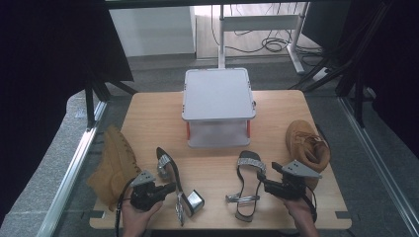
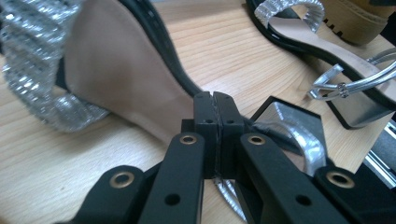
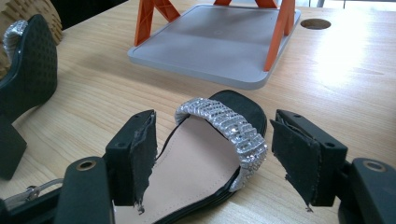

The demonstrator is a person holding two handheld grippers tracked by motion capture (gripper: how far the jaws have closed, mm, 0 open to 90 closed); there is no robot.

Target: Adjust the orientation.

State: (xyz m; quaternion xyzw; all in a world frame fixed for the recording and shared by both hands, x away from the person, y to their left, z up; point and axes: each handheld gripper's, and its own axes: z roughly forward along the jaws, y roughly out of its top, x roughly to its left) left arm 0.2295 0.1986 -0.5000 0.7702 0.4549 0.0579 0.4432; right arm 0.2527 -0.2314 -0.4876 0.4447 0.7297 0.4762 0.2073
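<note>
Currently my left tool (image 1: 170,188) pinches the silver ankle strap (image 2: 229,193) of the black rhinestone-banded sandal (image 1: 168,170) tipped near the desk's (image 1: 148,118) front edge, ready to lift; my right tool (image 1: 264,183) gapes around its upright twin (image 3: 212,140).

Wooden surface (image 1: 148,118). Grey two-tier stand (image 1: 218,93) with orange legs at the far middle. Tan boot (image 1: 116,165) lying at the left edge; second tan boot (image 1: 306,145) near the right edge. Cables (image 1: 269,44) on the floor beyond.
</note>
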